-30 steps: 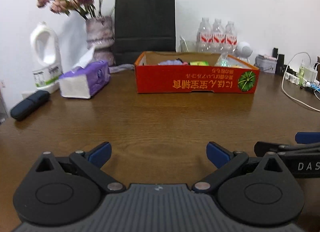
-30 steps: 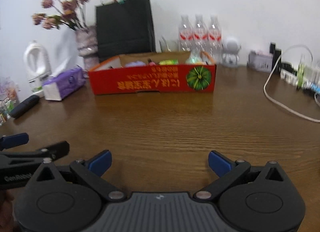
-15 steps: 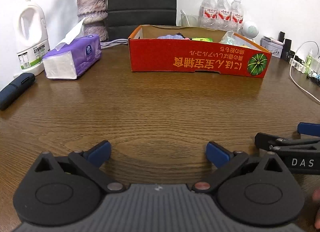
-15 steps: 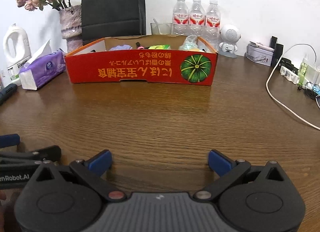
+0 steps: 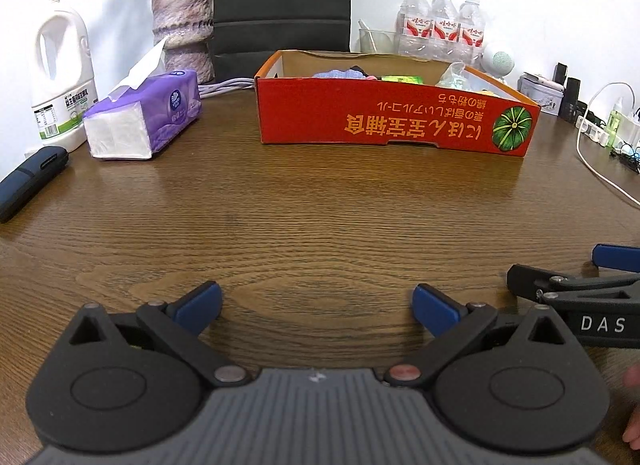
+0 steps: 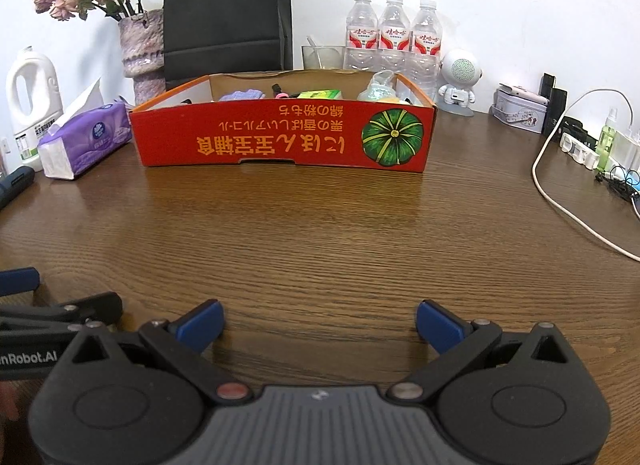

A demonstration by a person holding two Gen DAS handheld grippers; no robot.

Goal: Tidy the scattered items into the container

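Note:
A red cardboard box (image 5: 396, 121) with a pumpkin picture stands at the far middle of the wooden table; it also shows in the right wrist view (image 6: 280, 137). Inside it I see a purple cloth (image 6: 241, 95), a green packet (image 6: 320, 94) and a clear bag (image 6: 378, 89). My left gripper (image 5: 316, 305) is open and empty, low over the table near its front. My right gripper (image 6: 320, 323) is open and empty beside it. Each gripper's side shows at the edge of the other's view.
A purple tissue pack (image 5: 144, 121), white jug (image 5: 64, 73), vase (image 5: 182, 25) and dark case (image 5: 32, 181) are at the left. A black bag (image 6: 228, 13), water bottles (image 6: 394, 41), small speaker (image 6: 460, 81), tin (image 6: 520, 109) and white cable (image 6: 568, 201) are behind and right.
Both grippers tilted down and settled low at the table's front; the views went from blurred to steady. Both stay open and empty.

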